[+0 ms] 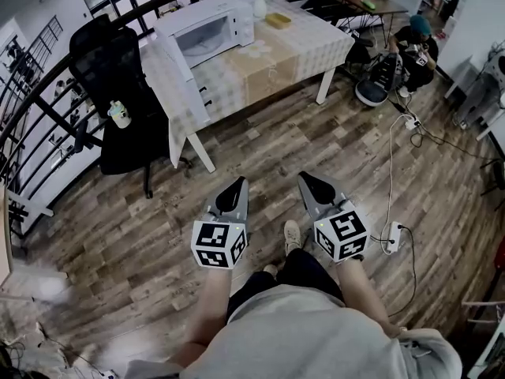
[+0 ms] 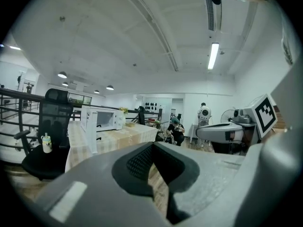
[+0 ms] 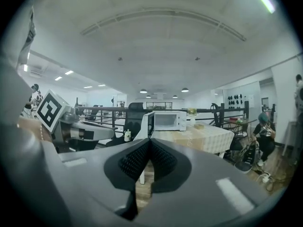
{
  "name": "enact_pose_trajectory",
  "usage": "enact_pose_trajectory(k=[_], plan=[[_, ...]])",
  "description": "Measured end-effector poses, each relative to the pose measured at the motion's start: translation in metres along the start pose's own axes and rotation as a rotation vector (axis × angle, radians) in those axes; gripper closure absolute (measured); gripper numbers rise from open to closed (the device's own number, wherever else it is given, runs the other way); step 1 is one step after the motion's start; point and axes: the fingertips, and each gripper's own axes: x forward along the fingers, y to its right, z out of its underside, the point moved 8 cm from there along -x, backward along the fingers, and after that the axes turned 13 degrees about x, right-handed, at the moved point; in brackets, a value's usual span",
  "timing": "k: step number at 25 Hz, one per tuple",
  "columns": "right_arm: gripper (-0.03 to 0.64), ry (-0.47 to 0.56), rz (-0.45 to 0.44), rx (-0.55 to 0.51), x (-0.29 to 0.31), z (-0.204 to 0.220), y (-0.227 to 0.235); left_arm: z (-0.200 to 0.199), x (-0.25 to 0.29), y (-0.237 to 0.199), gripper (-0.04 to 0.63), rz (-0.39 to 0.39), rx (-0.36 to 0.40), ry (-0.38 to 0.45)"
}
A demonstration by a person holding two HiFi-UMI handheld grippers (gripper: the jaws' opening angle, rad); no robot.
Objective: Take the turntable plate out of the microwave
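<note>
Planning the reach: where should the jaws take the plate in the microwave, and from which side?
Likely its near rim, reaching straight in through the front of the microwave, whose door stands open. The plate itself is too small to make out here.

One microwave [image 1: 213, 22], one flower vase [image 1: 259, 6], one bottle [image 1: 120, 114] — two tools [image 1: 237, 182] [image 1: 304, 177]

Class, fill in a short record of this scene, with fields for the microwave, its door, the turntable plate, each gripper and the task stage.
Microwave: white, on the table
Door: open
Turntable plate: too small to make out
Left gripper: shut, empty, over the wooden floor, short of the table
Right gripper: shut, empty, beside the left
Task stage: plate not yet reached
</note>
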Motion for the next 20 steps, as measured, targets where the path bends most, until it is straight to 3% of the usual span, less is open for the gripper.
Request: enact_pose_trajectory(k=[7, 20], plan=[[0.606, -0.010, -0.037, -0.033, 0.056, -0.018, 0.047, -0.002, 0.060, -0.019, 0.595, -0.034, -0.008, -0.016], [0.606, -0.003, -0.117, -0.069, 0.147, -0.075, 0.155, -0.045, 0.192, -0.051, 0.595, -0.113, -0.023, 0.030]])
